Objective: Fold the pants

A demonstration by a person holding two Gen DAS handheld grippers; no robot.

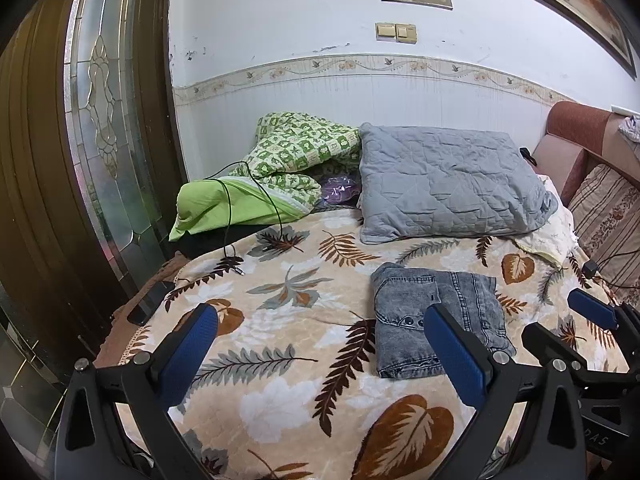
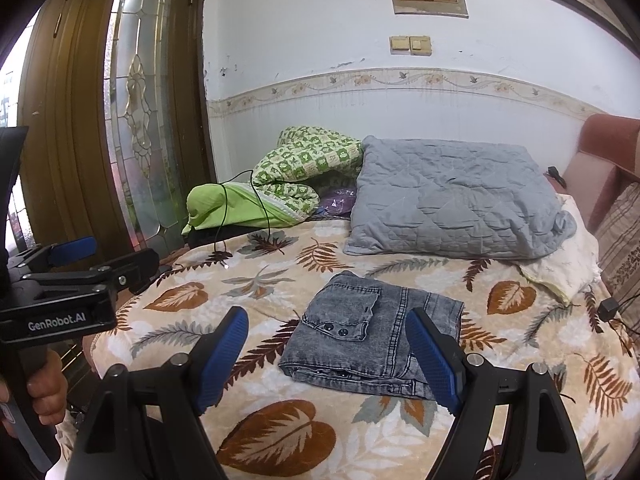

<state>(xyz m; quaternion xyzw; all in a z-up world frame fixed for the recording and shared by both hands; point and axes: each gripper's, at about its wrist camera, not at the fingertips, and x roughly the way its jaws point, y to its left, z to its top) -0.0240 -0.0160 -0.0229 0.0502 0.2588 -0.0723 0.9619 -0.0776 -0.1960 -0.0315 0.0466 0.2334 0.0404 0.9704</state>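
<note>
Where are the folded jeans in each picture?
Left wrist view: the jeans lie right of centre, partly behind the left gripper's right finger.
Right wrist view: the jeans lie in the middle, between the right gripper's open fingers, untouched.
Shared landmark: the grey pillow just behind the jeans on the leaf blanket.

Black tool (image 2: 326, 354), blue ribbed pads (image 2: 222, 354), silver screws.

Striped cushion (image 2: 622, 240) and framed picture (image 1: 580, 4) run off frame
</note>
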